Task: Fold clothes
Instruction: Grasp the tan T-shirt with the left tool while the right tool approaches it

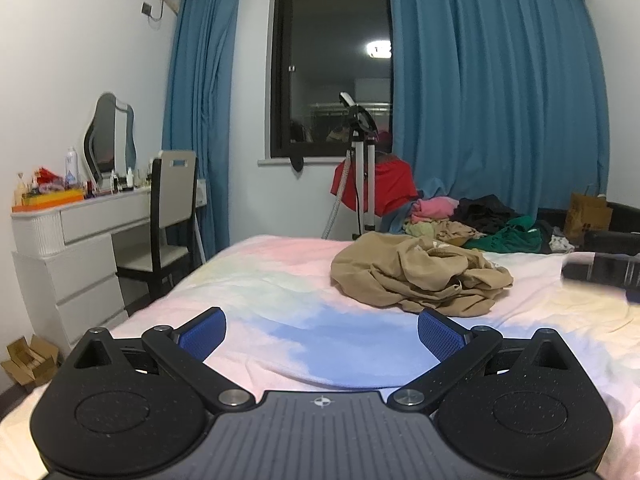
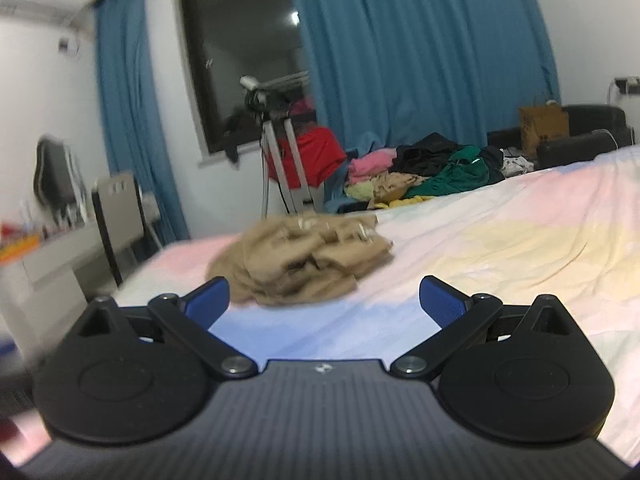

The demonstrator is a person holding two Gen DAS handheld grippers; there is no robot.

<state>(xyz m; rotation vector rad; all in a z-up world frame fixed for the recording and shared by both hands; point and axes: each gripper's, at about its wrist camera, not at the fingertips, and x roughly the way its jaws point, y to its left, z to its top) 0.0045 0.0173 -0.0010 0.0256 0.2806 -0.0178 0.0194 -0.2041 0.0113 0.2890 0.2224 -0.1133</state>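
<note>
**Q:** Tan garment (image 1: 420, 276): where does it lie, and how do the tongs stand?

**A:** It sits crumpled in a heap on the pastel bedsheet (image 1: 280, 280), towards the far side of the bed, just in front of the pile of mixed clothes (image 1: 472, 224). Left tongs (image 1: 322, 332) are spread wide with nothing between the blue pads (image 1: 202, 332), hovering over bare sheet short of the heap. Right tongs (image 2: 324, 300) are likewise spread and empty, pointed at the same garment (image 2: 300, 260) from nearer in (that view is smeared, so fine detail of the cloth is uncertain).

**Q:** What could go wrong from here?

**A:** Three risks, as a judgement. First, the heap shows no readable hem, collar or sleeve; a pinch taken blindly would likely catch several layers at once, and the garment would lift as a knot instead of opening flat. Second, a low approach could nip the bedsheet together with the cloth, dragging the sheet up. Third, the heap lies near the clothes pile behind it, so spreading it away from the person may snag a neighbouring piece.

**Q:** And the tripod (image 1: 362, 184)?

**A:** It stands beyond the bed edge, well apart from the heap; a wide swing of lifted fabric is the only plausible way to trouble it.
</note>
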